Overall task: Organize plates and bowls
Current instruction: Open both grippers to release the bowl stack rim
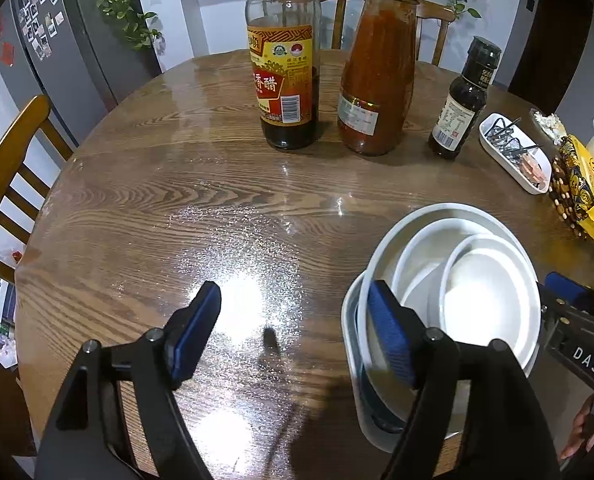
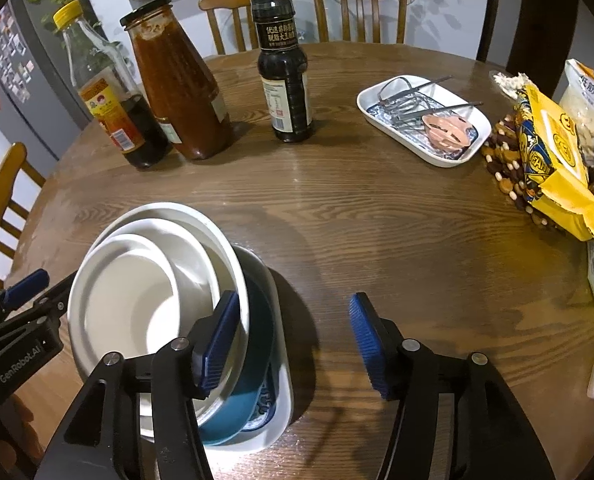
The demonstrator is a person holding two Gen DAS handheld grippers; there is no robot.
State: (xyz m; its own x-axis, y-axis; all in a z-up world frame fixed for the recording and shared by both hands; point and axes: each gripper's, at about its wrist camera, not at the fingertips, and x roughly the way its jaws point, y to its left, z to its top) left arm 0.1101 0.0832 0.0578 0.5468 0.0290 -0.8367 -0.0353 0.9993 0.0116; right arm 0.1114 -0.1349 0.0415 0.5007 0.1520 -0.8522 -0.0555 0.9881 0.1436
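A stack of dishes sits near the table's front edge: three nested white bowls [image 1: 493, 300] [image 2: 137, 304] on a teal bowl [image 2: 253, 368], all in a white rectangular dish [image 2: 283, 412] [image 1: 351, 360]. My left gripper [image 1: 297, 332] is open and empty, just left of the stack; its right pad sits at the stack's left rim. My right gripper [image 2: 293, 344] is open and empty, just right of the stack; its left pad overlaps the white bowls' rim. Each gripper shows at the edge of the other's view.
On the round wooden table [image 2: 377, 220] stand a vinegar bottle [image 1: 285, 76], a red sauce jar [image 1: 377, 76] and a dark sauce bottle [image 1: 463, 100]. A white tray with metal utensils [image 2: 425, 120] and snack bags [image 2: 553, 160] lie at right. Wooden chairs surround the table.
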